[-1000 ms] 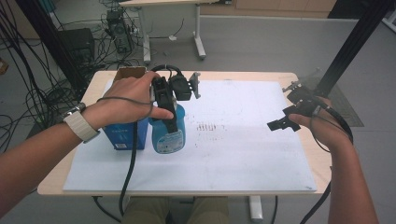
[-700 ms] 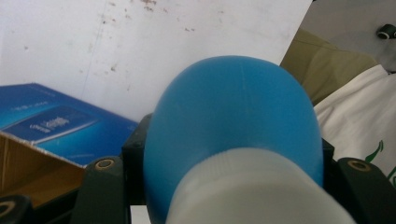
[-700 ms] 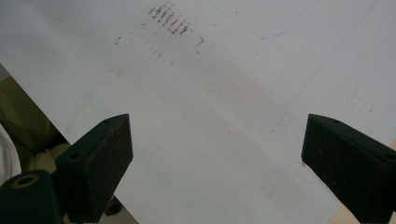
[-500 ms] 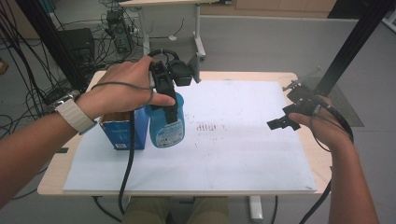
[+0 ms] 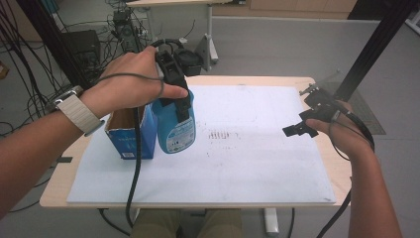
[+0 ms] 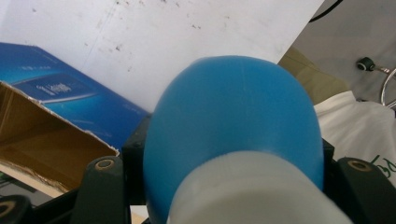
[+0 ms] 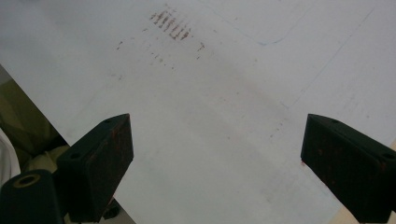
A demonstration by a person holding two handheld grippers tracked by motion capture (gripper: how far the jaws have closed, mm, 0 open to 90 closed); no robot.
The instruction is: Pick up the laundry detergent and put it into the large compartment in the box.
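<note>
Forearms are coming in from the near edge of the tabletop (image 5: 59, 191), one on each side. On the person's right, the right tool (image 5: 303, 125) is hovering over the right side of the white mat (image 5: 257, 163), well apart from everything else; in the right gripper view its black jaws are standing spread wide, with nothing but the smudged mat between them. Farther in on the left, the left tool (image 5: 182, 106) is pointing down and pinching the top of the blue bottle (image 5: 174, 130), the left hand (image 5: 130, 82) wrapping around the tool's body. In the left gripper view the blue bottle is sitting tight between the two jaws, its rounded shoulder bulging toward the camera and a pale, blurred part lying nearest the lens. Whether the bottle's base is touching the mat is hard to tell. Just beside it, on its left, a blue cardboard box (image 5: 130, 135) is standing open-topped on the mat, its brown inside showing. Beyond the tabletop's far edge, cables are trailing across the grey floor (image 5: 277, 44).
</note>
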